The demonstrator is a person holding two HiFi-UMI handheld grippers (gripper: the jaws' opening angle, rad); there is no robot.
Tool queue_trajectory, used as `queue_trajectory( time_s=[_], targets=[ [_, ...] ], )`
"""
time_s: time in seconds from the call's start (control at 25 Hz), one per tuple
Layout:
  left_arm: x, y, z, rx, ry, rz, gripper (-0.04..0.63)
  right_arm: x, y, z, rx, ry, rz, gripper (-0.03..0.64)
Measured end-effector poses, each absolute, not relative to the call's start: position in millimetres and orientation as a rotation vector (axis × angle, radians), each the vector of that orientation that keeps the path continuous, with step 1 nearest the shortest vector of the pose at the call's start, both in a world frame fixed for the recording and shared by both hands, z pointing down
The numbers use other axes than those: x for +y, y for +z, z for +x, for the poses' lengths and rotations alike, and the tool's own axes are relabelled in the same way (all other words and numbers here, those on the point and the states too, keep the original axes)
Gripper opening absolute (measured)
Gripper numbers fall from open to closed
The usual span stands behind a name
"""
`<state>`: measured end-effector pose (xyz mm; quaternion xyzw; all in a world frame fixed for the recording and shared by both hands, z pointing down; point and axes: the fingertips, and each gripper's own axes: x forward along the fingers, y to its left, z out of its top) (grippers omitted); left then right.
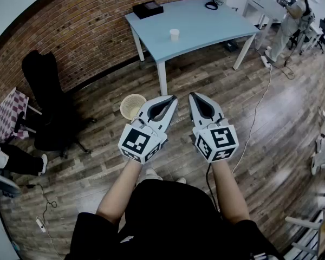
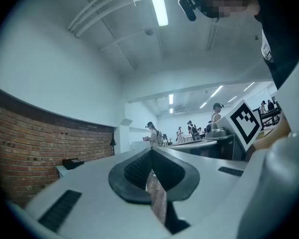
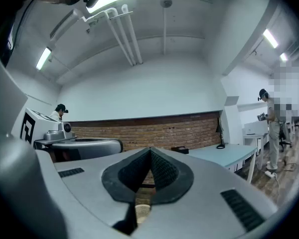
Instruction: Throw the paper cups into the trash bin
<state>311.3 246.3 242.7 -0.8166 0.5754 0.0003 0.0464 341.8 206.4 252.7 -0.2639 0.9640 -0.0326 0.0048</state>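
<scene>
**Head view:** the small white paper cup [image 1: 174,34] stands upright on the pale blue rectangular table [image 1: 206,31] in the upper middle of the frame, well apart from both tools and beyond their tips. The left gripper [image 1: 173,98] and the right gripper [image 1: 192,96] sit side by side at centre, held level, each with its jaws together and nothing in them. The round beige woven trash bin [image 1: 132,106] stands on the brown wooden floor [image 1: 271,118], just left of the left gripper's tip in the frame. The step in hand looks like the approach, with no cup taken yet. The next move calls for closing in on the table, opening one pair of jaws and setting them around the cup.

**Left gripper view:** the left gripper [image 2: 152,152] has its pads meeting, empty. Neither cup nor bin shows.

**Right gripper view:** the right gripper [image 3: 150,151] is likewise closed on nothing. A pale ribbed rim — probably the trash bin [image 3: 142,211] — peeks through the gap low in the frame, and the table [image 3: 224,156] lies at right.
</scene>
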Motion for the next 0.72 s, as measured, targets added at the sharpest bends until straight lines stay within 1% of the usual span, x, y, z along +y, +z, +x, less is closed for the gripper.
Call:
queue_trajectory(
  time_s=[0.24, 0.72],
  targets=[
    [242, 243, 313, 1.796, 0.014, -2.467, 0.009, 205, 251, 348, 3.016, -0.075, -0.798, 0.005],
    [196, 255, 279, 1.793, 0.047, -2.499, 0.009, 162, 267, 316, 3.039, -0.098, -0.793, 0.005]
  ],
)
